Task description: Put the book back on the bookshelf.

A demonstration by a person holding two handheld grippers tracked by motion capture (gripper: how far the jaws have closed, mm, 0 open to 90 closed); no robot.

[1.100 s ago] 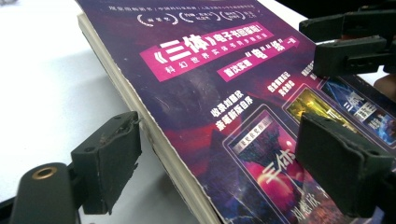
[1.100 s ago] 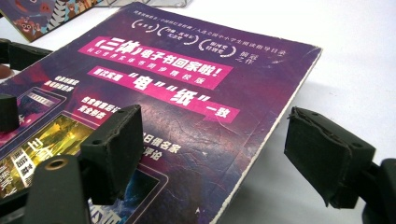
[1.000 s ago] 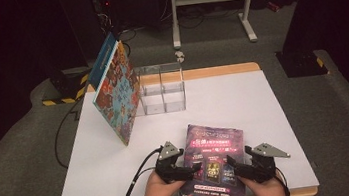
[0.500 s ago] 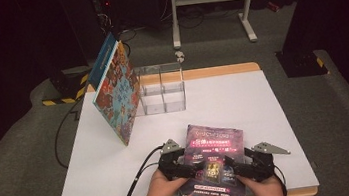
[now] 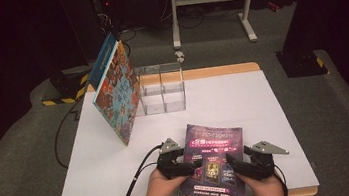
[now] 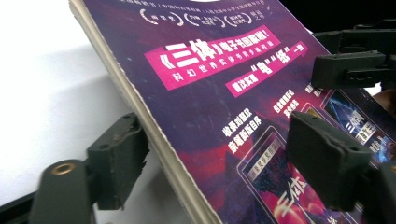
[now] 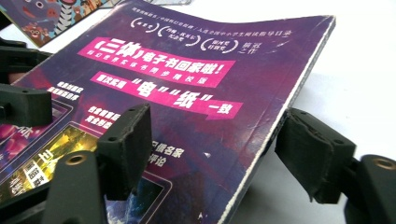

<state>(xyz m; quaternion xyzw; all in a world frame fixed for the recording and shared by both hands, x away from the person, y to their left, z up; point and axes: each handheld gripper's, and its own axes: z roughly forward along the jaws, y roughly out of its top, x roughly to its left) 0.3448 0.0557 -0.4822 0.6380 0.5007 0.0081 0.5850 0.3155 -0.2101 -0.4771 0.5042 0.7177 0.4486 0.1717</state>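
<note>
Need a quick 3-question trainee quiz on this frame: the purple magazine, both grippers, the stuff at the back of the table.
1. True or false: the purple magazine stands upright inside the clear box.
2. Which gripper straddles the magazine's left edge? A) left gripper B) right gripper
3. What leans against the clear box?

Key
1. False: it lies near the white table's front edge, with one jaw of each gripper over its cover.
2. A
3. The colourful picture book, with a blue book behind it.
</note>
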